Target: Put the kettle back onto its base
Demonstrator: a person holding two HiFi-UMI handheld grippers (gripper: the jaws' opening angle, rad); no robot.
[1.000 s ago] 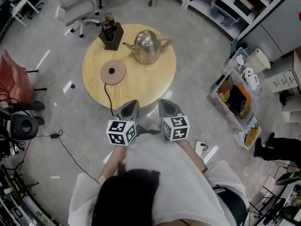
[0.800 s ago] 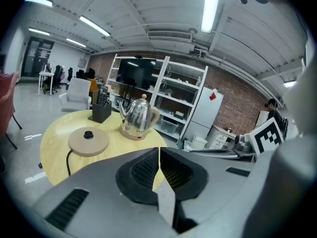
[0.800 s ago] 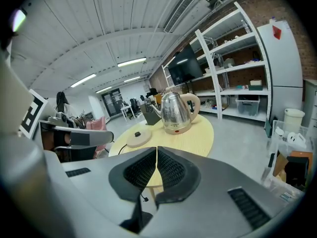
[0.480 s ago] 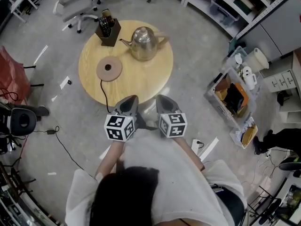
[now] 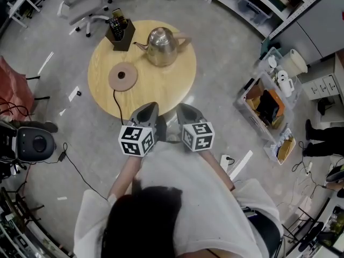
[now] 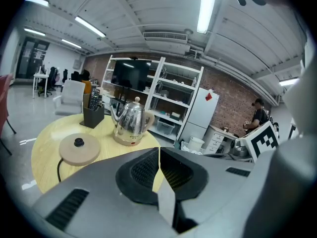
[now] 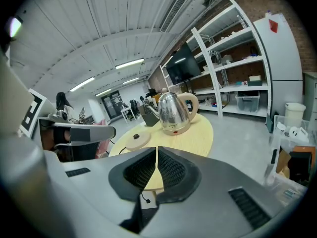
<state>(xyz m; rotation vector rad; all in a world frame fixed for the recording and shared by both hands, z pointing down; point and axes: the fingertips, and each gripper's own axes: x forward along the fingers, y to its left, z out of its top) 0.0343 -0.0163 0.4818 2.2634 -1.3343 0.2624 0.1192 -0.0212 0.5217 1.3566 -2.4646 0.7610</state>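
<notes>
Round wooden table (image 5: pixel 166 86): the reference for all entries. Kettle (image 5: pixel 159 47): polished steel with a pale handle, upright on the table's far half, spout towards the far-left edge; it stands on the bare wood, not on its base. Base (image 5: pixel 122 76): tan disc with a dark centre stud, on the table's left half, nearer the person than the kettle and clearly apart from it. Cord (image 5: pixel 115 102): black, running from the base over the table's near edge. Black holder (image 5: pixel 119 30): at the table's far-left edge, remote controls standing in it. Left gripper (image 5: pixel 146 110): just off the table's near edge, over the floor, jaws pressed together with nothing between them. Right gripper (image 5: pixel 187 110): beside it at the same edge, jaws likewise together and empty. Office chair (image 5: pixel 80 1): beyond the table's far-left side.
</notes>
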